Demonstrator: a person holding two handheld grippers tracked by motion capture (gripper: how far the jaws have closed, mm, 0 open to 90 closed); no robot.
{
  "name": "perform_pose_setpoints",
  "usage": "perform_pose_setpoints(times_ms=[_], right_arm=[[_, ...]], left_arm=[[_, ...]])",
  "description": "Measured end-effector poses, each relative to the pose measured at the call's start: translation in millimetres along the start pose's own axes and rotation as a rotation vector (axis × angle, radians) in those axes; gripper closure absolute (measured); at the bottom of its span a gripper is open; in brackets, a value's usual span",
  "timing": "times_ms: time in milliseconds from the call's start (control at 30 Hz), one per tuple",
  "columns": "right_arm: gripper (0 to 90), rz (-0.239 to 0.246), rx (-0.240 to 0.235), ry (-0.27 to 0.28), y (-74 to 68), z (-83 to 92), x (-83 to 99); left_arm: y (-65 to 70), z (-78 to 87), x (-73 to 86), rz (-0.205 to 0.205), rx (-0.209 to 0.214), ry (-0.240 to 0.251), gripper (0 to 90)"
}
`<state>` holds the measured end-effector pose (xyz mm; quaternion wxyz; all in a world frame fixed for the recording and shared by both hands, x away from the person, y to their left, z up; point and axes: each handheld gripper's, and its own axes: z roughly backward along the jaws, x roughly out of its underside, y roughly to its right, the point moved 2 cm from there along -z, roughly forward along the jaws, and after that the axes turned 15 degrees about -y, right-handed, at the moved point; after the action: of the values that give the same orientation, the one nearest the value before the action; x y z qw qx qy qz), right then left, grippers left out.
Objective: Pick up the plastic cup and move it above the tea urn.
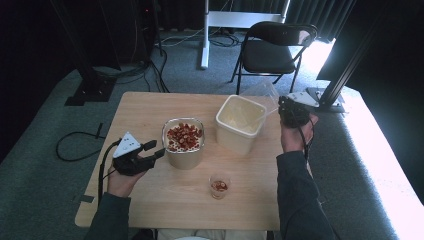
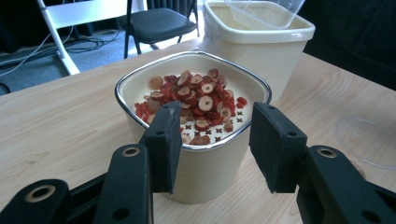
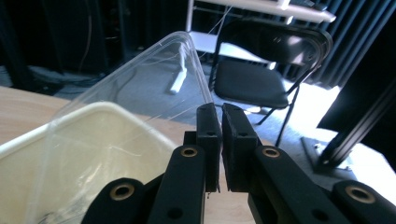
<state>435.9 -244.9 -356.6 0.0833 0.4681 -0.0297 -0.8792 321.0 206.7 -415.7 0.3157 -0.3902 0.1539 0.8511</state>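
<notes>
Right tongs, centre of frame, pinched shut on clear lid at its thin edge, above cream tub. Left tongs half open around bowl, not pressing. Judged light, flexible, slick: best gripped near rim corner, lifted gently.

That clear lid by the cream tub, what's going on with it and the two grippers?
The right gripper is shut on the edge of the clear plastic lid, holding it tilted over the open cream tub. The left gripper rests open just in front of the bowl of sliced red dried fruit, not gripping it.
</notes>
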Motion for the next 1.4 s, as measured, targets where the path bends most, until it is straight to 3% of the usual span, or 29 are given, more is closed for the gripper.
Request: perform_pose_setpoints(times_ms=[67,133,200,500,633,933,1067,1367,1400], right_arm=[[84.6,0.001,0.006,0.003,-2.7,0.8,-1.4],[69.7,0.011,-0.005,0.002,-5.5,-0.3,-1.8],[66.5,0.011,-0.017,0.007,-6.1,-0.2,-0.8],[60.6,0.007,-0.045,-0.011,-3.6,-3.1,4.6],[57.2,0.013,-0.088,-0.043,-5.0,-7.4,10.3],[52.2,0.016,-0.114,-0.109,-7.2,-18.7,36.8],[49.5,-0.016,-0.159,-0.119,-7.4,-17.7,49.7],[46.8,0.033,-0.145,-0.164,-16.1,-13.2,84.8],[46.2,0.031,-0.151,-0.176,-17.7,-11.2,96.8]], left_arm=[[0.5,-0.4,-0.3,-0.003,0.000,-0.002,54.6],[0.3,-0.2,-0.3,-0.004,-0.002,-0.002,54.6],[-0.2,0.2,-0.1,-0.002,-0.002,-0.001,54.6],[-0.4,-0.4,0.2,0.002,0.001,0.000,54.6],[0.4,-2.0,-0.1,-0.002,0.004,-0.001,54.6],[0.7,-4.4,1.3,0.002,0.005,-0.003,53.0],[2.0,-7.7,2.9,0.001,0.004,-0.007,51.5],[4.3,-12.9,9.4,0.000,0.015,-0.008,48.0],[5.0,-13.3,10.9,-0.001,0.016,-0.006,47.7]])
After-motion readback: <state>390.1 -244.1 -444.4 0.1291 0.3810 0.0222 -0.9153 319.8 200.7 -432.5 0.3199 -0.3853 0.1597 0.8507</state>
